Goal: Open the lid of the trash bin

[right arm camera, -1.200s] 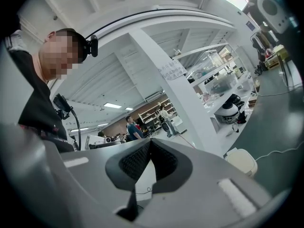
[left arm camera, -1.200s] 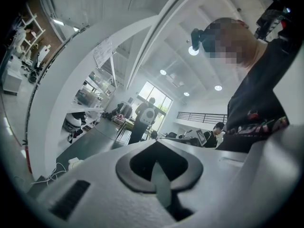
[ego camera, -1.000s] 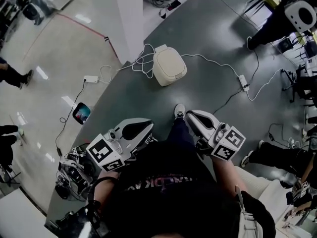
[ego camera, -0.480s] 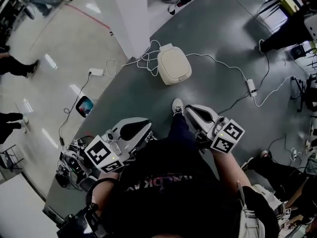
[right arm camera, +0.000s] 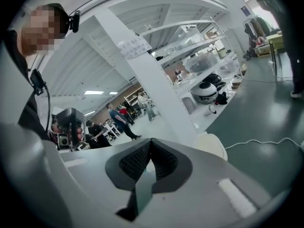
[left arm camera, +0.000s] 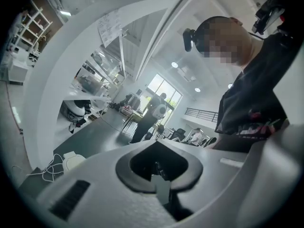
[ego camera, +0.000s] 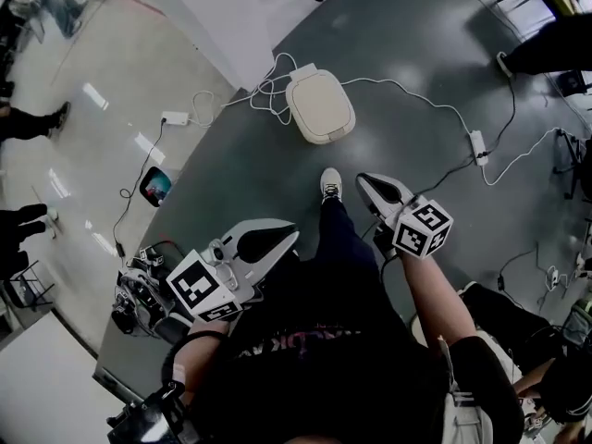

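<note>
Biggest thing first: dark grey floor (ego camera: 416, 72) across most of the head view, with a paler glossy floor (ego camera: 83, 137) off to the left. White pillar (ego camera: 231, 17) up top, right where the two floors meet. Lower middle all dark shirt (ego camera: 314, 359) and one dark trouser leg (ego camera: 338, 239) of the person wearing the camera.

Next, the cream trash bin (ego camera: 319, 106), sitting on the grey floor just beside the foot of the pillar, lid down flat and shut. Well apart from both grippers, out ahead of them. Also showing up tiny at the lower left of the left gripper view, and peeking out just past the jaws in the right gripper view.

Left gripper (ego camera: 292, 235) low at the left, aimed up and right roughly toward the bin, jaws pressed together at the tip in its own view, gripping nothing. Right gripper (ego camera: 363, 178) a bit further forward, just beside the shoe, ridged pads meeting tip to tip, likewise empty. Black-and-white marker cube on each, left cube (ego camera: 199, 285) and right cube (ego camera: 424, 228).

Smaller stuff: white cable (ego camera: 416, 95) running from a tangle by the bin across the grey floor to a power strip (ego camera: 477, 142). White sneaker (ego camera: 330, 184) between the two gripper tips, toe toward the bin. Little lit-up screen (ego camera: 154, 185) lying at the edge of the grey floor on the left.
</note>
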Demonstrator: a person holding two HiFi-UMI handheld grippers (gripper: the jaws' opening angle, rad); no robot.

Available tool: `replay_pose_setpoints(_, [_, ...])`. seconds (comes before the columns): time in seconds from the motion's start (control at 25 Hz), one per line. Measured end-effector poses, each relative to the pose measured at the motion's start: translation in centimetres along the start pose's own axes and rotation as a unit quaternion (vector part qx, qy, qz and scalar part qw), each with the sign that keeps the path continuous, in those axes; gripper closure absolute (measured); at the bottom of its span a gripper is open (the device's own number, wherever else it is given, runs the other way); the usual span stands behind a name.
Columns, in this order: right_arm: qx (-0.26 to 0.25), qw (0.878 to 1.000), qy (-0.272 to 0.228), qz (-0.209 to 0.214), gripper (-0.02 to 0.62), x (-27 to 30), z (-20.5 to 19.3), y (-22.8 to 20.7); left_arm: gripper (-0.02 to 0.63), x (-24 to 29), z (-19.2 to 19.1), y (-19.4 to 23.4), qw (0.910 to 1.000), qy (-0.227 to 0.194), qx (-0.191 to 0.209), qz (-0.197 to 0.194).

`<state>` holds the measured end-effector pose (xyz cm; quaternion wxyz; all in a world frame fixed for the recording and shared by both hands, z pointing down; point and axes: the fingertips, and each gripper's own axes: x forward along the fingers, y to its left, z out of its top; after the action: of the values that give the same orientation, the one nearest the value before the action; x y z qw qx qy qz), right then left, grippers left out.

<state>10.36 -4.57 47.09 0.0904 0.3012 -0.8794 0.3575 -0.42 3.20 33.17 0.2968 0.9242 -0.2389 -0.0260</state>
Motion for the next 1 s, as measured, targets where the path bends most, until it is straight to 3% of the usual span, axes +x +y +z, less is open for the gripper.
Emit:
replay_pose_setpoints(0.24, [0.034,0.998,0.015,-0.043,0.588,2.9,-3.0,-8.8,0.600,4.0,-0.9,2.0,0.9992,0.034,-0.019,-0.007])
replay_pose_setpoints(0.6, [0.126,0.987,0.048,-0.083,0.565,8.8,-9.0,-19.8,0.600,6.7,-4.2,5.2,0.9957,0.077,-0.052,0.006])
replay_pose_setpoints(1.0, [0.212,0.957,0.127,-0.152,0.506,14.6,-17.3,-30.1,0.600,8.1,-8.4,9.4,0.9881,0.082,-0.125,0.036])
